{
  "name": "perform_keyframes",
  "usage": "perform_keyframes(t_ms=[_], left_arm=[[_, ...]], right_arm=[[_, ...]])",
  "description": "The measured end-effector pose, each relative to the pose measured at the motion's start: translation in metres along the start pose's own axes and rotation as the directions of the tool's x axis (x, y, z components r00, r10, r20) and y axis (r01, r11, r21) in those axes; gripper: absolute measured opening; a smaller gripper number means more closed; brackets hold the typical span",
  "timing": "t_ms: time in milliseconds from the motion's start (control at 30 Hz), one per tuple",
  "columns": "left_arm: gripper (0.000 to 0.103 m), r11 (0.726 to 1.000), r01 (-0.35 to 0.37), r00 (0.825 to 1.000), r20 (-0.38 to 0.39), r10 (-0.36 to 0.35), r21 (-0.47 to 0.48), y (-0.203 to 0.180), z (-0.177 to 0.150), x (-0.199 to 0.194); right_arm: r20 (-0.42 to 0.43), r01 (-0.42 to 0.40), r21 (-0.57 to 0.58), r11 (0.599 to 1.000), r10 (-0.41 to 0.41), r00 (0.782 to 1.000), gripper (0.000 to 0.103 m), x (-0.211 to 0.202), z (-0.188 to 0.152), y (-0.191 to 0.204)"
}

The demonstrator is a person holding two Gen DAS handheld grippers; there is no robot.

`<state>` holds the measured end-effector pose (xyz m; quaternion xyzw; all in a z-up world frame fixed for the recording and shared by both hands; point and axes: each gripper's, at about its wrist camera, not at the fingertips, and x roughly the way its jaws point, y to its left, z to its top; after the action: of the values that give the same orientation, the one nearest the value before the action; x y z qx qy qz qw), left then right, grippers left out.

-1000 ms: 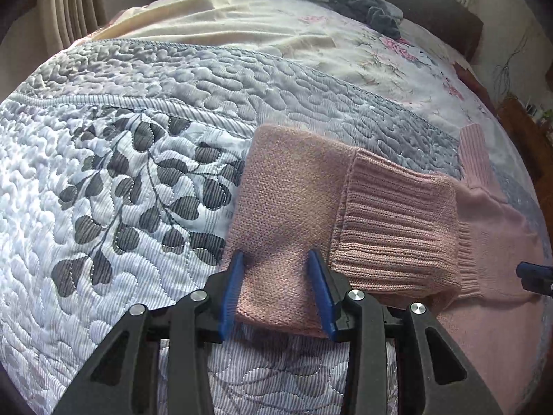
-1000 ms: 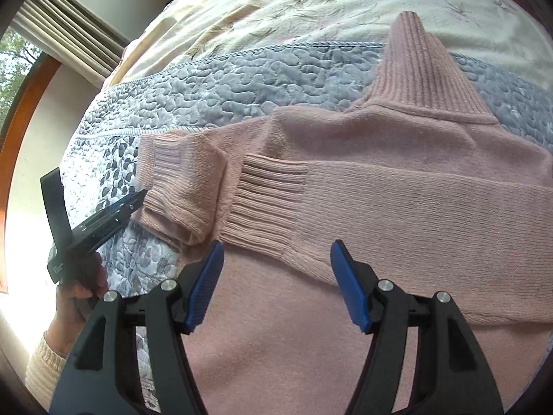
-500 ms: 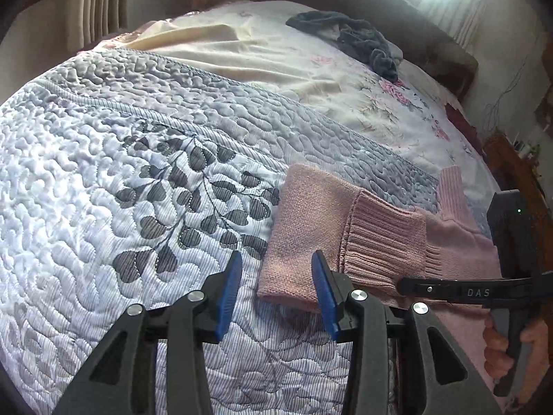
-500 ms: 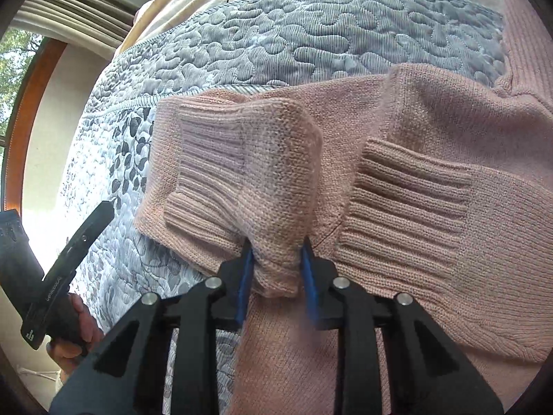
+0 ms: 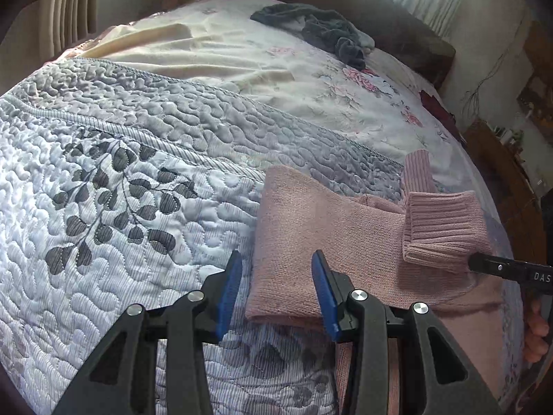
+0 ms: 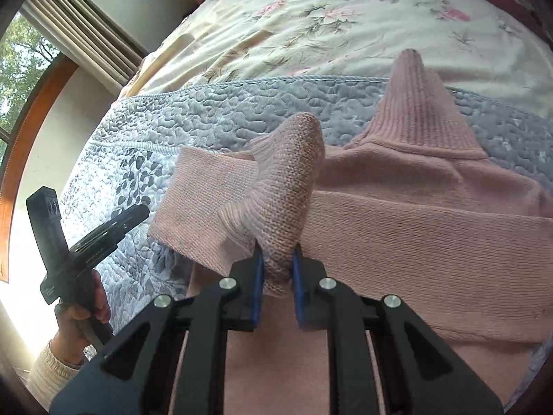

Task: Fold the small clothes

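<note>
Your right gripper (image 6: pixel 276 269) is clamped on the ribbed cuff (image 6: pixel 287 186) of the pink sweater (image 6: pixel 432 228), which lies flat on the quilted bedspread (image 5: pixel 138 180). Carry that sleeve across the body and keep it level. Your left gripper (image 5: pixel 274 290) hangs wide open, empty, over the folded near-left edge; press there if it slips.

Quilted bed (image 5: pixel 145 159), dark headboard (image 5: pixel 397 31), curtained window (image 6: pixel 20 69) w/ daylight.
</note>
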<state>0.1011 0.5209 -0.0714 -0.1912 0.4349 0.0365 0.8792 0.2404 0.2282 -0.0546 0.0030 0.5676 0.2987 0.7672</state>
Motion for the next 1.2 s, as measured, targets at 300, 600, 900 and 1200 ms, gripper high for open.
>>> perform_keyframes(t_ms=[300, 600, 900, 1200], left_arm=[[0.042, 0.997, -0.006, 0.997, -0.074, 0.011, 0.071, -0.05, -0.016, 0.043], [0.045, 0.991, -0.061, 0.987, -0.139, 0.077, 0.116, -0.052, -0.028, 0.073], [0.045, 0.992, -0.024, 0.995, -0.088, 0.035, 0.123, -0.068, -0.01, 0.041], [0.045, 0.987, 0.032, 0.991, -0.134, -0.011, 0.157, -0.102, -0.014, 0.066]], right_arm=[[-0.025, 0.048, 0.155, 0.987, -0.044, 0.999, 0.013, -0.01, -0.027, -0.094], [-0.098, 0.09, 0.204, 0.975, -0.071, 0.993, 0.016, 0.027, -0.047, -0.12], [0.02, 0.196, 0.056, 0.979, -0.197, 0.98, 0.039, -0.021, -0.031, -0.077], [-0.113, 0.257, -0.095, 0.962, -0.267, 0.957, 0.048, 0.06, -0.013, -0.033]])
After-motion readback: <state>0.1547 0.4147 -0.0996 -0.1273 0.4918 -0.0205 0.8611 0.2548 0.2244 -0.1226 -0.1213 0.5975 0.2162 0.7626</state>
